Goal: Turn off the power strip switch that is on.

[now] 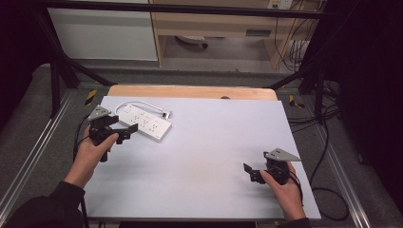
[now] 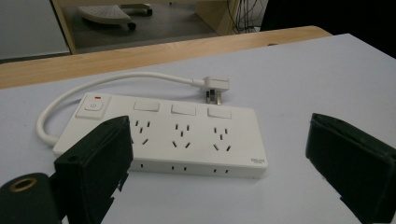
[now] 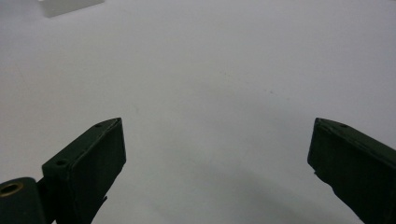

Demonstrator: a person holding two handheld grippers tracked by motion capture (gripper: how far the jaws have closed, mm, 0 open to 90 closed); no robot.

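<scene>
A white power strip (image 1: 145,122) lies flat at the table's far left, with a switch, three socket groups and a white cable ending in a plug (image 1: 166,114). In the left gripper view the strip (image 2: 187,135) sits just ahead of the jaws, its plug (image 2: 215,87) behind it. My left gripper (image 1: 124,132) hovers open right beside the strip's near left end, nothing between its jaws (image 2: 219,158). My right gripper (image 1: 251,172) rests open low at the near right, over bare table (image 3: 215,154).
The table (image 1: 214,142) has a pale grey mat with a wooden strip (image 1: 190,91) along its far edge. Black frame posts (image 1: 57,71) stand at both sides. Cables (image 1: 328,142) trail on the floor to the right. A wooden desk stands beyond.
</scene>
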